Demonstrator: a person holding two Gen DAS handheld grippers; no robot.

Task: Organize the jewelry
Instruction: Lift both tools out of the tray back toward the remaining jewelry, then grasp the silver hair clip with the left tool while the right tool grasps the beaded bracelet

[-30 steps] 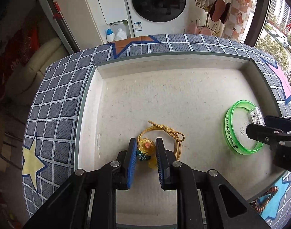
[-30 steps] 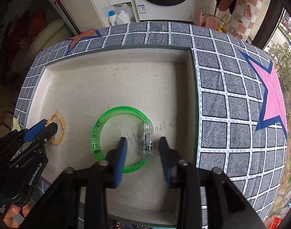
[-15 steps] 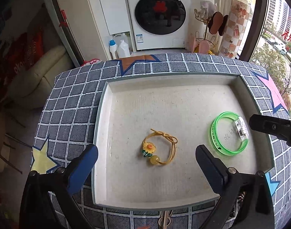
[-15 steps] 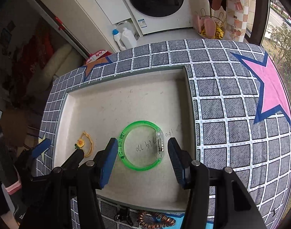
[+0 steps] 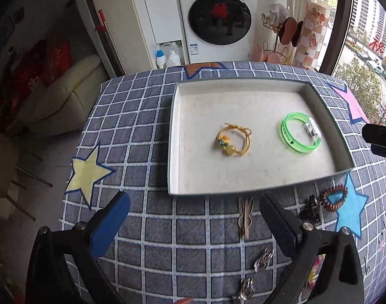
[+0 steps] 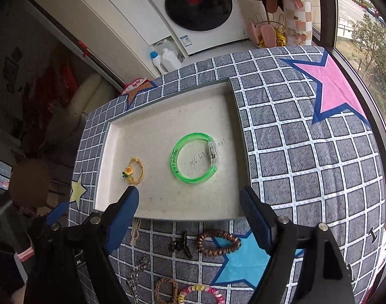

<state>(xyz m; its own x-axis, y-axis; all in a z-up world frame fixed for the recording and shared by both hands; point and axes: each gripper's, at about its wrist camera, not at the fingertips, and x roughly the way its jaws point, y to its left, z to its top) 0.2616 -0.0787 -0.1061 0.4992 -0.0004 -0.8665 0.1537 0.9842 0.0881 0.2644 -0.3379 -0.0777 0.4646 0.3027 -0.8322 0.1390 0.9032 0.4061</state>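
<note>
Both jaws empty — left gripper (image 5: 194,217) spread wide, right gripper (image 6: 189,214) opening — above the desk. Hair tie (image 5: 234,139) and bangle (image 6: 194,160) lie in the tray (image 5: 174,136). Risk — next grasp among clustered pieces (image 6: 217,242) catches two.

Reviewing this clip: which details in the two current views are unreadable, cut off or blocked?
- Handwriting on the tray floor inside the green bangle: right wrist view, too small.
- Pink bead bracelet: right wrist view, cut by the bottom edge.
- Silver pieces: left wrist view, blurred, type unclear.
- Right gripper: left wrist view, only a tip at the frame edge.
</note>
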